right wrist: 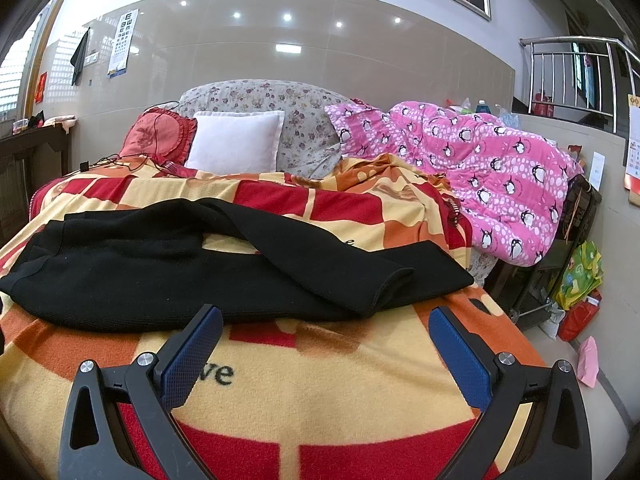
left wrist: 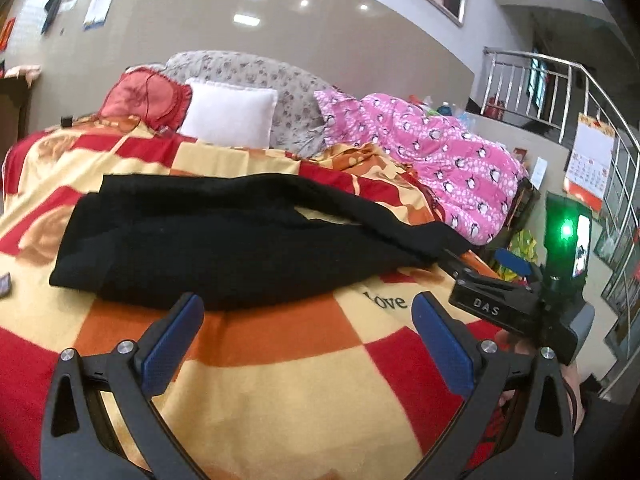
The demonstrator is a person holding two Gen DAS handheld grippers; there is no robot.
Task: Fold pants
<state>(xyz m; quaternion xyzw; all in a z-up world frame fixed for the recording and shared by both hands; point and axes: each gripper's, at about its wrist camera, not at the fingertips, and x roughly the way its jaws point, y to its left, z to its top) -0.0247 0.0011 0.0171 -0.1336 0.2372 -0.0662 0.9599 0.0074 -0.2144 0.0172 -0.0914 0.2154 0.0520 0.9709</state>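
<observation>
Black pants (left wrist: 208,244) lie across a red, orange and yellow checked blanket (left wrist: 280,368) on a bed, waist end to the left and the two legs stretching right, one crossed over the other. My left gripper (left wrist: 308,308) hovers open just in front of the pants with nothing between its blue pads. In the right wrist view the same pants (right wrist: 200,268) lie ahead, leg ends near the bed's right edge. My right gripper (right wrist: 326,322) is open and empty, close to the near leg's hem. The right gripper's body (left wrist: 516,300) shows at the right in the left wrist view.
A white pillow (right wrist: 236,144), a red cushion (right wrist: 156,134) and a floral bolster (right wrist: 280,108) sit at the head of the bed. A pink penguin quilt (right wrist: 492,168) is heaped on the right. Bags (right wrist: 580,276) lie on the floor past the bed's right edge.
</observation>
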